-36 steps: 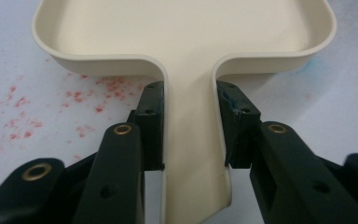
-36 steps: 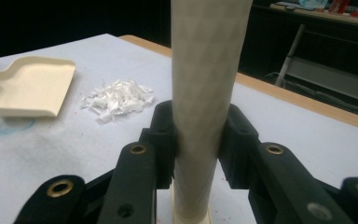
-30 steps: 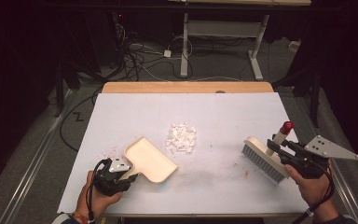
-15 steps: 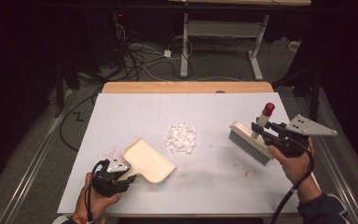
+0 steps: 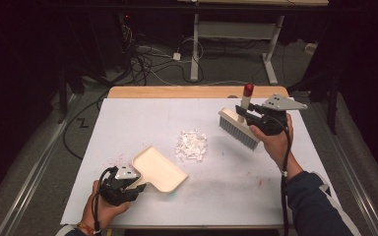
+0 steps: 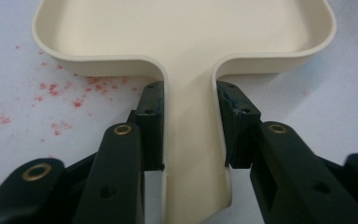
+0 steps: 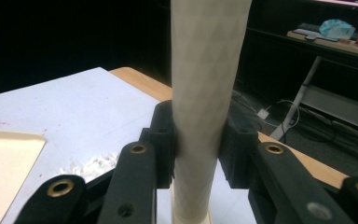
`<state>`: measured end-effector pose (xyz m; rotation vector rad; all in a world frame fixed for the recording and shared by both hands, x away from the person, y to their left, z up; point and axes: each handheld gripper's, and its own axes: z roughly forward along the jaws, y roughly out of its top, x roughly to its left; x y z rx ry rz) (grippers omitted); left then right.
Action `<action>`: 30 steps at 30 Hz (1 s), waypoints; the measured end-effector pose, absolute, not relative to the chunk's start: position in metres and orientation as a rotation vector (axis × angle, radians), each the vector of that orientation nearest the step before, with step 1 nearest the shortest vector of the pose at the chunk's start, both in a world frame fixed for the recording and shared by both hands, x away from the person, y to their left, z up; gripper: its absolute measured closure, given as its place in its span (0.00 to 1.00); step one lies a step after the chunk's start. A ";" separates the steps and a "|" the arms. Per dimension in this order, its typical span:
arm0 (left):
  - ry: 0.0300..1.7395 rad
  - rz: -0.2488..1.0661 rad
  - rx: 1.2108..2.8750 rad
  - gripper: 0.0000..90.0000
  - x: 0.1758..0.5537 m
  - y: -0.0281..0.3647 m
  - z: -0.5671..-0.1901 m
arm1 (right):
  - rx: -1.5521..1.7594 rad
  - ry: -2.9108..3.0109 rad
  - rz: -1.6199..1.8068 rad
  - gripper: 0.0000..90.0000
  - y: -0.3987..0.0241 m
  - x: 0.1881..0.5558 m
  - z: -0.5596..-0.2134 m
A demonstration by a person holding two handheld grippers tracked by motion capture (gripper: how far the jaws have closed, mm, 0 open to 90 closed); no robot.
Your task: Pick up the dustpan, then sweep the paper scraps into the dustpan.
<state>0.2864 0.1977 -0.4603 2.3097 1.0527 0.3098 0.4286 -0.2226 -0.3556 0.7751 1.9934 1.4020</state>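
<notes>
A small pile of white scraps [image 5: 191, 144] lay near the middle of the table [image 5: 285, 191], untouched and wholly outside any container. A cream dustpan [image 5: 158, 168] rested flat on the table just near and left of the pile, its open mouth turned towards it; the tray of the dustpan [image 6: 186, 28] was seen to be empty. Its handle was clamped between the fingers of the left gripper [image 6: 189, 135], which were pressed against both sides. A hand brush [image 5: 239, 129] was held above the table to the right of the pile, bristles down and clear of the scraps; its pale handle [image 7: 205, 93] was gripped firmly by the fingers of the right gripper [image 7: 199, 144]. Faint red specks [image 6: 51, 91] were scattered on the table beside the dustpan. Sweeping was judged not yet begun: both tools were in hand, but every scrap remained to be brushed into the pan.
</notes>
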 end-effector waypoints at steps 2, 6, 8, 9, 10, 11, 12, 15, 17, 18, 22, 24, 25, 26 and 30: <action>1.054 0.312 2.309 0.71 0.287 0.197 -0.460 | 0.785 1.991 1.402 0.78 -0.216 0.436 -0.356; 1.047 0.308 2.309 0.71 0.288 0.197 -0.460 | 0.805 1.980 1.398 0.78 -0.207 0.447 -0.359; 1.051 0.300 2.301 0.71 0.288 0.198 -0.461 | 0.817 1.980 1.403 0.79 -0.206 0.452 -0.360; 1.049 0.300 2.304 0.71 0.288 0.197 -0.462 | 0.827 1.979 1.399 0.78 -0.206 0.454 -0.361; 1.049 0.300 2.304 0.71 0.288 0.197 -0.462 | 0.827 1.979 1.399 0.78 -0.206 0.454 -0.361; 1.046 0.303 2.308 0.71 0.288 0.197 -0.462 | 0.837 1.979 1.392 0.78 -0.206 0.457 -0.362; 1.044 0.301 2.311 0.71 0.289 0.197 -0.462 | 0.841 1.972 1.389 0.78 -0.207 0.458 -0.362; 1.042 0.299 2.309 0.71 0.290 0.197 -0.461 | 0.856 1.978 1.387 0.79 -0.207 0.462 -0.364; 1.037 0.306 2.319 0.71 0.290 0.196 -0.461 | 0.847 1.977 1.363 0.78 -0.205 0.464 -0.363; 1.038 0.304 2.318 0.71 0.290 0.196 -0.461 | 0.840 1.979 1.356 0.78 -0.204 0.464 -0.362; 1.038 0.310 2.321 0.71 0.290 0.194 -0.461 | 0.831 1.974 1.345 0.78 -0.201 0.464 -0.360; 1.034 0.313 2.327 0.71 0.291 0.193 -0.460 | 0.845 1.966 1.340 0.78 -0.200 0.465 -0.360; 1.034 0.313 2.327 0.71 0.291 0.193 -0.460 | 0.848 1.961 1.341 0.78 -0.201 0.466 -0.359; 1.032 0.312 2.323 0.71 0.292 0.192 -0.460 | 0.852 1.954 1.346 0.78 -0.201 0.468 -0.358; 1.029 0.302 2.329 0.71 0.293 0.194 -0.461 | 0.866 1.939 1.364 0.78 -0.197 0.472 -0.356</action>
